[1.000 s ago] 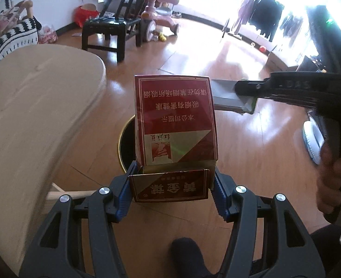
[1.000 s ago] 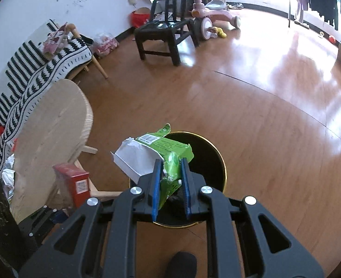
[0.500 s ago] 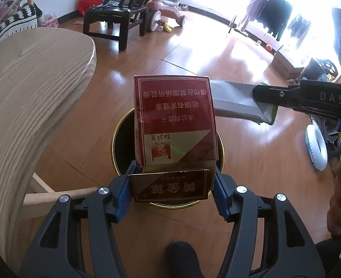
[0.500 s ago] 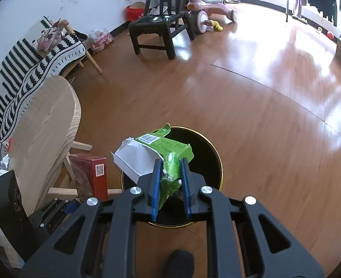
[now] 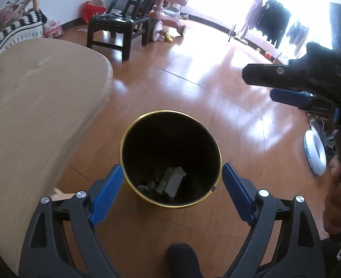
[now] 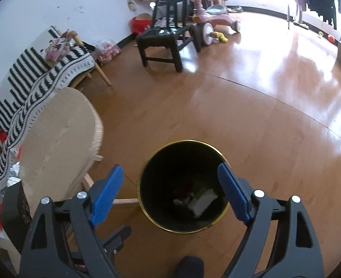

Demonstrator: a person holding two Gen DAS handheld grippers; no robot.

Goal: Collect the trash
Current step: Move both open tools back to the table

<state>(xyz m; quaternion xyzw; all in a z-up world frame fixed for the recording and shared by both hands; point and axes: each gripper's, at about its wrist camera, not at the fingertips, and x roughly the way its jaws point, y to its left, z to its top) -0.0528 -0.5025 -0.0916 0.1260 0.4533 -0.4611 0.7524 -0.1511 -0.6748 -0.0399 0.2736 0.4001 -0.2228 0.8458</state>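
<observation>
A black trash bin with a gold rim (image 5: 124,136) (image 6: 216,150) stands on the wooden floor below both grippers. Inside it lie the green and white wrapper (image 5: 172,180) (image 6: 204,200) and other scraps; the red box is hard to make out, only a dark red patch (image 6: 184,187). My left gripper (image 5: 170,193) is open and empty above the bin's near edge. My right gripper (image 6: 169,193) is open and empty above the bin; it also shows at the right of the left wrist view (image 5: 286,85).
A round light wood table (image 5: 31,106) (image 6: 59,127) stands left of the bin. A black chair (image 6: 165,39) and a pink ride-on toy (image 6: 207,20) are farther back. A striped blanket (image 6: 31,76) covers a chair at the left. A white ring object (image 5: 315,155) lies at the right.
Both grippers have opened. The red box has left the left gripper and the green wrapper has left the right gripper; the wrapper now lies in the bin.
</observation>
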